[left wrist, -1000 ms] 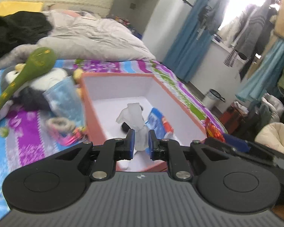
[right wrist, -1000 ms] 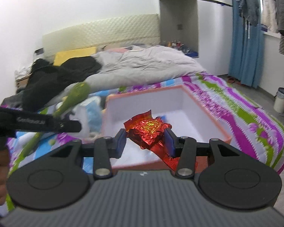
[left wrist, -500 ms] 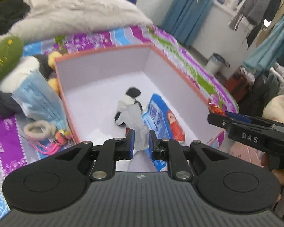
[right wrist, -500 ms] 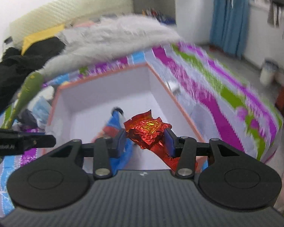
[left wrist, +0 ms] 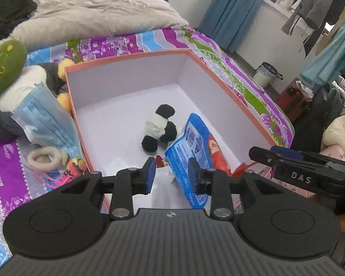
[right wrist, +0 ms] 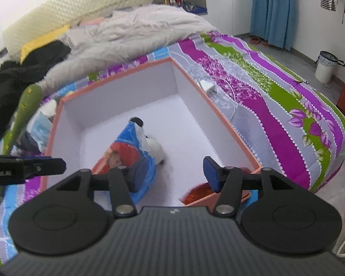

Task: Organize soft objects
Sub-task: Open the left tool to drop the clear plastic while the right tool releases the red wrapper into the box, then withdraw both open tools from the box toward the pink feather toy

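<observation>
1. Orange on its outside and white inside, the open box (left wrist: 135,101) stands on the striped bedspread (right wrist: 276,105), close to the bed's near edge.
2. Both tongs hang above the near end of the box. The left gripper (left wrist: 169,174) is released, its blue pads (left wrist: 150,174) apart with nothing between them. The right gripper (right wrist: 174,172) is also released and holds nothing.
3. On the box floor, near the middle, lies a small panda plush (left wrist: 159,130). It touches a blue packet (left wrist: 191,147) that shows a red figure and small print, too fine to read. The packet leans tilted toward the near wall.
4. A crumpled red foil wrapper (right wrist: 196,193) lies in the near right corner of the box; only part of it shows.
5. Outside the left wall of the box, on the bedspread, are a light blue face mask (left wrist: 46,119), a beige fluffy hair tie (left wrist: 46,158) and a green plush (left wrist: 4,66) with yellow stitched marks.
6. In the left view the other tool's arm reads "DAS" (left wrist: 300,179).
7. A white charger (right wrist: 208,86) with its cable lies just beside the right wall of the box.
</observation>
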A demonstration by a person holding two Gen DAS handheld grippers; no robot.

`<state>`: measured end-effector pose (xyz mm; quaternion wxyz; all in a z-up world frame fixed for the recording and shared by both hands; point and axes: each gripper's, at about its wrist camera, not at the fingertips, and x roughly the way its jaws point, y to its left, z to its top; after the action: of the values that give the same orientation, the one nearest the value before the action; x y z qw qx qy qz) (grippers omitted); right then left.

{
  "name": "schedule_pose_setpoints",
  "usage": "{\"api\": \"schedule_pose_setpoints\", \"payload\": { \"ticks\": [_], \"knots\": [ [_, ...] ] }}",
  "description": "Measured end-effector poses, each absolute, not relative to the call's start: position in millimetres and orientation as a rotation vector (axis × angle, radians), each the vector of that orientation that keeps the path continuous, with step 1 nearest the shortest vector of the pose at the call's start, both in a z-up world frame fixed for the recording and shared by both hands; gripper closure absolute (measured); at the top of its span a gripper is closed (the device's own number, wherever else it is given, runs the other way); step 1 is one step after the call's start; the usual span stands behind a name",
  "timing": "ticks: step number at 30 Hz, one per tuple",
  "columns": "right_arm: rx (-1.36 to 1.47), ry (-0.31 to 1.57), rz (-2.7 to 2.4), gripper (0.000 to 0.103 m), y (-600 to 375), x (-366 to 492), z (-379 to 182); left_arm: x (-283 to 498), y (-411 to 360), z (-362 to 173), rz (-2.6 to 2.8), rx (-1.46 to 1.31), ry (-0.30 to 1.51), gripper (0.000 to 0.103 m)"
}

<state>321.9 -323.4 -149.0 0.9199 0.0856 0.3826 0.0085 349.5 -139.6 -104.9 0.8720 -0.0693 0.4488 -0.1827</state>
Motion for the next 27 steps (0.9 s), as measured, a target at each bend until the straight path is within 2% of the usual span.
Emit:
{"api": "schedule_pose_setpoints", "payload": {
  "ticks": [16, 27],
  "knots": [
    [0.195, 0.606, 0.149, 0.047, -280, 243, -118, 264, -96, -56, -0.362, -0.168, 0.72, 0.067],
    [0.184, 0.547, 0.228, 0.047, -253, 200, -107, 205, -73, -45, -0.348, -0.16, 0.657, 0.067]
  ]
}}
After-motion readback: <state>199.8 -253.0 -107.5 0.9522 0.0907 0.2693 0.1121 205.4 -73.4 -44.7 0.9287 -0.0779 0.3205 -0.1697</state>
